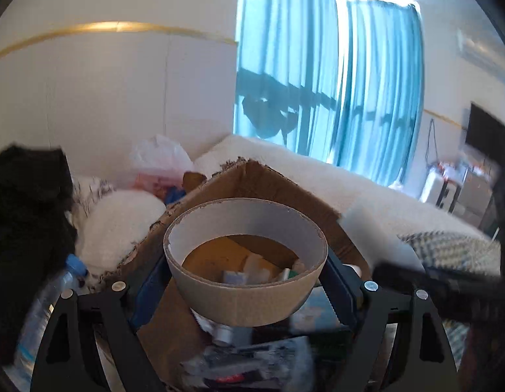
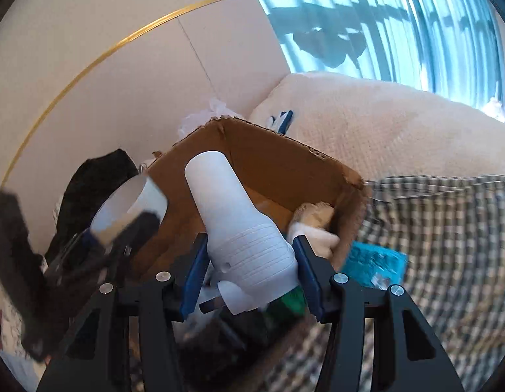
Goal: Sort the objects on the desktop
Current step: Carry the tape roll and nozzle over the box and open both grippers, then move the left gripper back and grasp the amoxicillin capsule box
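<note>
Matt cardboard ring (image 1: pixel 245 281); matt white plastic bottle (image 2: pixel 239 225); rough corrugated box (image 2: pixel 278 163).

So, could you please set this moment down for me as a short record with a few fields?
left gripper: shut on cardboard tape ring, held above the box
right gripper: shut on white plastic part, narrow end pointing away from the camera
cardboard box: open, below both grippers, small items inside
beside the box: checked cloth, teal packet, cream blanket
left of the box: water bottle, black garment
background: blue curtain
</note>
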A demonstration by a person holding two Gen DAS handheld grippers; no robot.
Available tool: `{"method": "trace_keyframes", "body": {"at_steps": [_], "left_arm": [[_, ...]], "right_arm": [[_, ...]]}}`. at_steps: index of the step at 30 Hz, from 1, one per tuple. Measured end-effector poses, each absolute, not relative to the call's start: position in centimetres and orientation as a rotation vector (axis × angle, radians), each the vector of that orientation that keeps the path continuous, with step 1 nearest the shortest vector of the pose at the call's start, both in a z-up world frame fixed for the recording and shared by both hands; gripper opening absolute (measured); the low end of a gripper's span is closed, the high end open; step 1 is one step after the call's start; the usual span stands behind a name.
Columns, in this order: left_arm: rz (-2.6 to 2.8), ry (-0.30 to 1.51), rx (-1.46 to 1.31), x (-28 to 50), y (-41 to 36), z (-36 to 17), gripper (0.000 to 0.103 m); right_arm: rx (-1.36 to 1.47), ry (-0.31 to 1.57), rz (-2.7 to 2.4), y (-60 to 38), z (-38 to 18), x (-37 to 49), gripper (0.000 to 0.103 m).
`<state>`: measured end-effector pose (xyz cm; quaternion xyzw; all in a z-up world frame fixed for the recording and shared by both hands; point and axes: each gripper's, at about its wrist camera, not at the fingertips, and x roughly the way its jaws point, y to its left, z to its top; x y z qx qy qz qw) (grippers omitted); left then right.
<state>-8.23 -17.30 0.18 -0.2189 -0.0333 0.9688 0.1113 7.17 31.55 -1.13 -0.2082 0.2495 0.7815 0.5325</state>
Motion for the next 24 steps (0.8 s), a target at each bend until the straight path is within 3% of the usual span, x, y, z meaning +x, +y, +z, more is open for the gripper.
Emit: {"method": "trace_keyframes", "body": {"at_steps": [2,3,4,12,16,24], "left_arm": [[2.809,-0.107,-0.618,-8.2,-17.3,0.3,0.102],[2.795,-0.118,-0.612,-8.1,-17.4,0.5,0.103],[2.789,-0.123,-0.599,-8.0,-17.4,0.7,0.103],[2.805,-0.022,-0.624,-6.8,-15.7,0.5,0.103],[2.776,-0.028,-0.665,-4.3,-14.8,0.7,0.103],[2.731,-0.116,-0.756,4.0,-9.0,1.6,0.103]], "right_arm": [[-0.478,0.582,1.851,32.3,-0.7,7.5,0.059],[-0.456,0.578,1.857,32.5,-0.1,7.9,0.063],[-0.444,0.571,1.86,32.4,0.5,8.2,0.069],[-0.44,0.435,1.793,25.7,5.2,12.4,0.073],[-0.492,0.378,1.741,21.0,6.8,15.4,0.081],[-0.568,0.244,1.672,14.1,8.2,21.0,0.087]]}}
